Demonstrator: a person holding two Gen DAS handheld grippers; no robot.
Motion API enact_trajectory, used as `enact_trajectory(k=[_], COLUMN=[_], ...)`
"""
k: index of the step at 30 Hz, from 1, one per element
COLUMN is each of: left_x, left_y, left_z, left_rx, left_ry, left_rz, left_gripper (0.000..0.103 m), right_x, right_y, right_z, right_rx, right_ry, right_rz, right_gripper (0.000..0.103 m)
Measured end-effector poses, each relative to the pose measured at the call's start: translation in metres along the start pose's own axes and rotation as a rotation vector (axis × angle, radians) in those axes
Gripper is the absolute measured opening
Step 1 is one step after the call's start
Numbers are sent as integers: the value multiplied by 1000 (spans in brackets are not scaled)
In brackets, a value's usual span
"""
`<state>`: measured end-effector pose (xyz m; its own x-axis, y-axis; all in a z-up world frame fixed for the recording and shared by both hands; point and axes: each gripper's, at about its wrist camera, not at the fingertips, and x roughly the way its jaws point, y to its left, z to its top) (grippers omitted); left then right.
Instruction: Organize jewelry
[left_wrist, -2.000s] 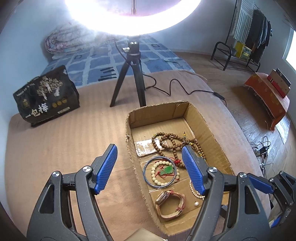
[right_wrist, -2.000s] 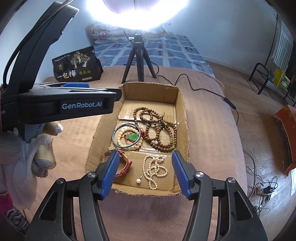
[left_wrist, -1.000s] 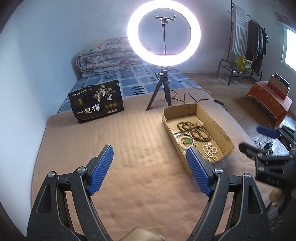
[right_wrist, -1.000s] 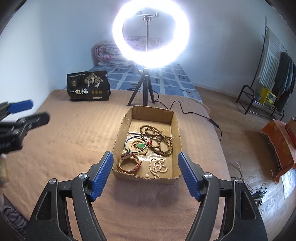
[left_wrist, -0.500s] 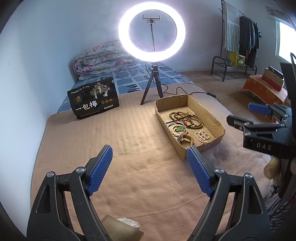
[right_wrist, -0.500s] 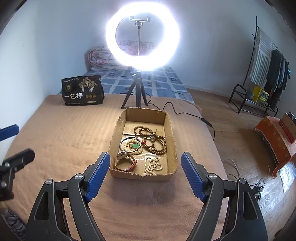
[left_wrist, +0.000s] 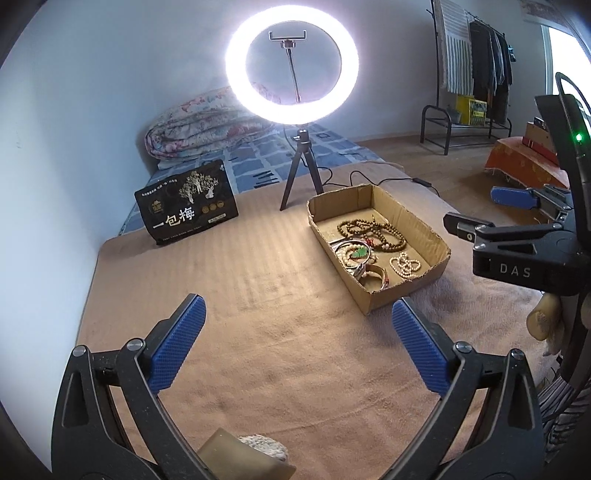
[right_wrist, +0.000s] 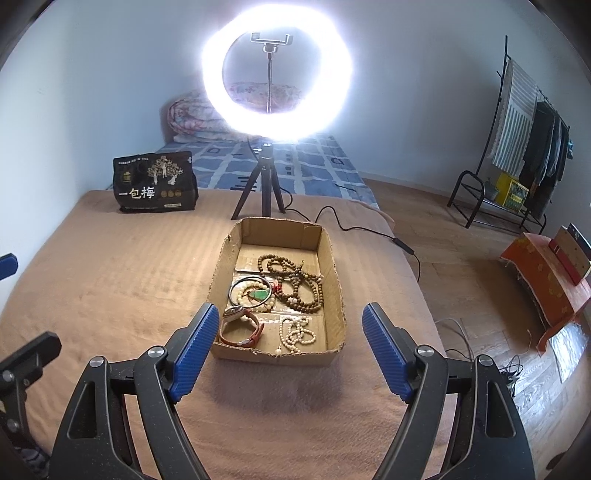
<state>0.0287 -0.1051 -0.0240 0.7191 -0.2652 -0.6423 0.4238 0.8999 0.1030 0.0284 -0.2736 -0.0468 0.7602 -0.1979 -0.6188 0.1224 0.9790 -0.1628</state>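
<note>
A shallow cardboard box (right_wrist: 280, 226) lies on the tan blanket. It holds a brown wooden bead necklace (right_wrist: 295, 280), a pale bead bracelet with a green pendant (right_wrist: 259, 294), a watch with a red-brown strap (right_wrist: 241, 325) and a white pearl string (right_wrist: 297, 332). My right gripper (right_wrist: 290, 310) hovers open just before the box's near wall, with nothing between its pads. My left gripper (left_wrist: 297, 306) is over bare blanket to the left of the box (left_wrist: 402, 291). Its jaws are opening and empty. In the left wrist view the right gripper (left_wrist: 491, 210) shows side-on at the right.
A lit ring light on a tripod (right_wrist: 264, 184) stands behind the box, and its cable (right_wrist: 369, 229) trails off to the right. A black printed bag (right_wrist: 155, 182) sits at the back left. The blanket's right edge drops to a wooden floor with a clothes rack (right_wrist: 517, 155) and an orange-covered stand (right_wrist: 546, 280).
Both grippers have pulled back from close over the box. The left one now sits off to the box's left with wider jaws. The right one has hardly shifted lately.
</note>
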Motion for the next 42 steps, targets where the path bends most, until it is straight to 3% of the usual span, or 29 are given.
enact_trajectory(k=[42], left_x=[-2], left_y=[0], left_z=[2], left_rx=[-20], left_ry=[4], left_rz=[-16], left_gripper=[103], right_x=[3], right_y=[-7], right_z=[-1], right_rx=[10], right_ry=[0], right_rz=[-4], right_gripper=[80])
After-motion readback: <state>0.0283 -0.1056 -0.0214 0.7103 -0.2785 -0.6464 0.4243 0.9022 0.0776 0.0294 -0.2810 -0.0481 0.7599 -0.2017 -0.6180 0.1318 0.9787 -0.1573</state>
